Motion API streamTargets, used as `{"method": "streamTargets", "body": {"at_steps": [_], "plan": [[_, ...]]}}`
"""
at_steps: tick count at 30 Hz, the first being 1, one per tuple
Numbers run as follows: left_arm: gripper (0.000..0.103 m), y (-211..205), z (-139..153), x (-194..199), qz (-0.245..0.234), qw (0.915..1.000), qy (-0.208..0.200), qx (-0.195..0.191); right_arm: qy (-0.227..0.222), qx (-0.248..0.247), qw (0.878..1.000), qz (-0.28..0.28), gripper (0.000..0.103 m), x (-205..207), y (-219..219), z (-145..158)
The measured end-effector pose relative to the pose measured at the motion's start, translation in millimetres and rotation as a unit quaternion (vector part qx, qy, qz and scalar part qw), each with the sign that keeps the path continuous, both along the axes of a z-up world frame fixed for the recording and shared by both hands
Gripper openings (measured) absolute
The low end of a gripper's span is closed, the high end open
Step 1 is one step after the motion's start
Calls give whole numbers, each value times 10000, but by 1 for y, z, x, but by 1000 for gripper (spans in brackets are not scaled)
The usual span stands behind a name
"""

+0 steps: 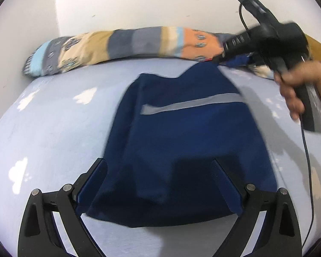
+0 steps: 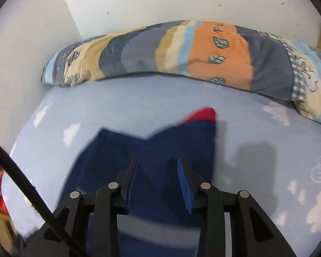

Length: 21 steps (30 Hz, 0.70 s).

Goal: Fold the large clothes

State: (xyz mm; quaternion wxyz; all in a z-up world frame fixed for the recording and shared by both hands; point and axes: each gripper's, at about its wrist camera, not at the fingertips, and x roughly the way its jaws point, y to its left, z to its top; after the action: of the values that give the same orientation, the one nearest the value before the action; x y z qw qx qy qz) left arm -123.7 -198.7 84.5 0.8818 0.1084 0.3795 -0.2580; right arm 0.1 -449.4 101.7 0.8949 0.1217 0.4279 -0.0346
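A dark navy garment [image 1: 182,141] with a grey stripe lies folded on the light blue bed sheet [image 1: 53,132]. My left gripper [image 1: 159,169] is open, its fingers spread over the garment's near edge, empty. My right gripper [image 2: 158,169] is open above the garment's far part [image 2: 160,145], where a red patch [image 2: 203,114] shows at the far corner. In the left wrist view the right gripper [image 1: 222,56] is held by a hand [image 1: 306,90] above the garment's far right corner.
A rolled patterned blanket [image 1: 128,45] lies along the white wall at the back of the bed, seen also in the right wrist view [image 2: 203,55]. A black cable [image 1: 308,160] hangs at the right. The sheet has white cloud prints.
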Motion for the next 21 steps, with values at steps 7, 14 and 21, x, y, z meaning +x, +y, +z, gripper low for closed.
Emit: {"method": "streamTargets", "body": {"at_steps": [7, 14, 21], "plan": [[97, -23, -47, 13, -222, 9969, 573, 483, 360, 139, 9987, 335, 19, -75, 10, -49], [97, -19, -36, 12, -91, 9976, 679, -22, 661, 101, 9976, 202, 18, -73, 10, -83], [97, 59, -20, 63, 1034, 9769, 1154, -1472, -67, 1727, 9849, -67, 55, -121, -51, -59]]}}
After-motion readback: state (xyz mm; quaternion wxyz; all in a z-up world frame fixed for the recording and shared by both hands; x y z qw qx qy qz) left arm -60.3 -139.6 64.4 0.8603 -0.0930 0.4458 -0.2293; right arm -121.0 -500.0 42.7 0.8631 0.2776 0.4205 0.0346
